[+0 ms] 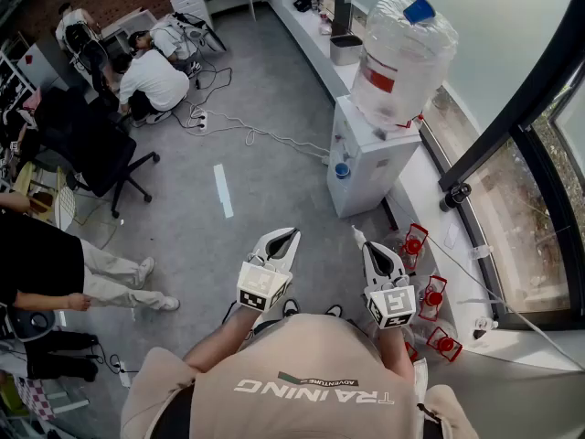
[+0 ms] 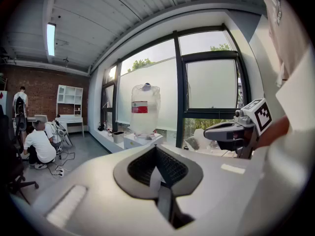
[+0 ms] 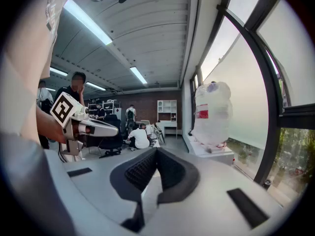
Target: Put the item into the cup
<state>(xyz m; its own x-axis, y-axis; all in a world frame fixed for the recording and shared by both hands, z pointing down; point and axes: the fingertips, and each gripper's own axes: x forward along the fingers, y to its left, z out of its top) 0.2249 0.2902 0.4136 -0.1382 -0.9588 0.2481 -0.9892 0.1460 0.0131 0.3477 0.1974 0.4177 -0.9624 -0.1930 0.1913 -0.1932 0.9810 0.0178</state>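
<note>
No cup and no item to put in it shows in any view. I hold both grippers side by side at chest height above the grey floor. In the head view my left gripper [image 1: 291,235] and my right gripper [image 1: 358,234] point forward, about a hand's width apart. In the left gripper view the dark pads [image 2: 170,167] of the left gripper [image 2: 156,150] meet at the tip with nothing between them. In the right gripper view the right gripper [image 3: 156,152] stands the same way, pads together and bare. Each gripper also sees the other: the right gripper [image 2: 229,132], the left gripper [image 3: 96,128].
A white water dispenser [image 1: 366,158] carrying a big bottle [image 1: 402,58] stands ahead to the right by the window. Small red-and-white objects [image 1: 428,293] lie beside my right gripper. A person crouches [image 1: 151,76] far ahead; another sits at the left [image 1: 64,268]. An office chair [image 1: 96,149] and floor cables [image 1: 251,135] lie ahead.
</note>
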